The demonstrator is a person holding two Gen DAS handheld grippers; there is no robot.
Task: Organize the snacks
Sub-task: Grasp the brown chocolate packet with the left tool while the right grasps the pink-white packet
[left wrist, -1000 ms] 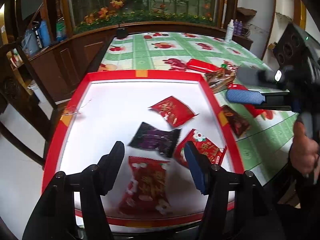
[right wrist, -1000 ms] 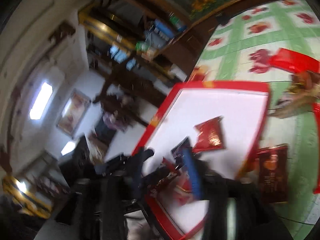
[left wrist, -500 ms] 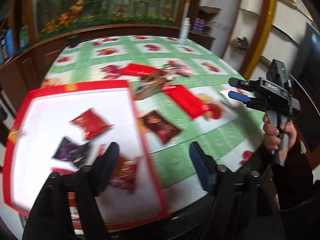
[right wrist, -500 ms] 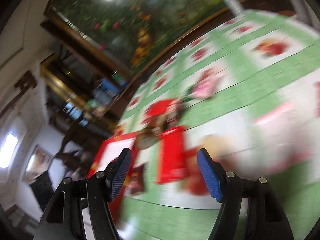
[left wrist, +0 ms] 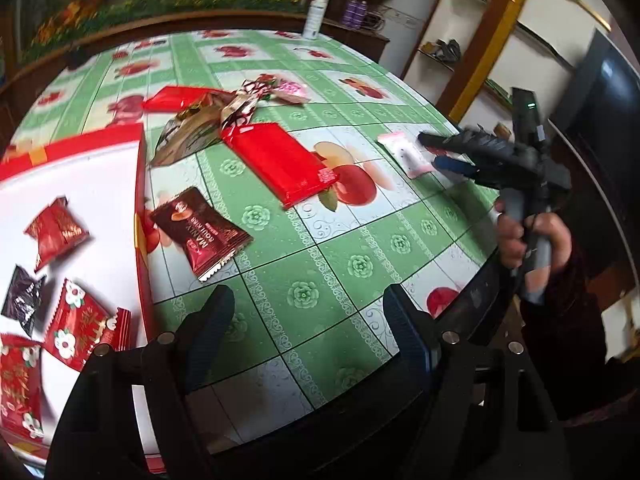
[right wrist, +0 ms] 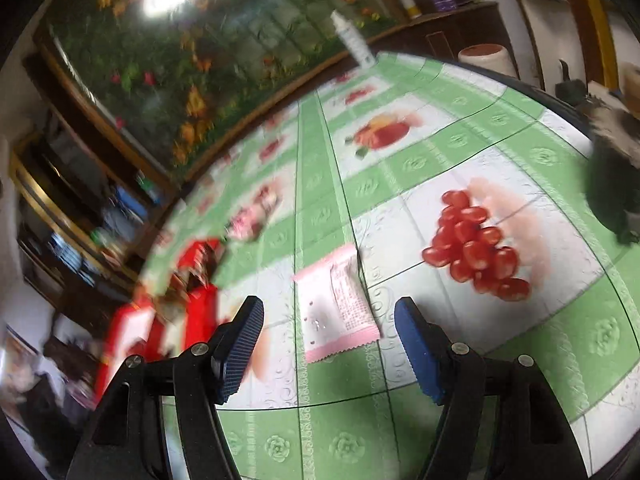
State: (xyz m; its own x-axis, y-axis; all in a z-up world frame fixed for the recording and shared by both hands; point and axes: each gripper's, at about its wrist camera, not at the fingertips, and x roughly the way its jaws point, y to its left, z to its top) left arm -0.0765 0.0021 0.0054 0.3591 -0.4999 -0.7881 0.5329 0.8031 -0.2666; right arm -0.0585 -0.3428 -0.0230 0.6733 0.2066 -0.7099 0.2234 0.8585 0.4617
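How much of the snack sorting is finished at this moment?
Partly done: several packets, such as a red packet, already lie in the tray. In hand: nothing; the right gripper is open over a pink packet, and the left gripper is open too. Left: the brown packet, the red bag and the pile.

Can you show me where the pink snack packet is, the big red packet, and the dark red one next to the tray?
pink snack packet [right wrist: 338, 304]: right wrist view, middle of its white face.
big red packet [left wrist: 280, 162]: left wrist view, center of its flat top.
dark red packet [left wrist: 200, 232]: left wrist view, on its printed front.

dark red snack packet [left wrist: 201, 233], "MANUK"
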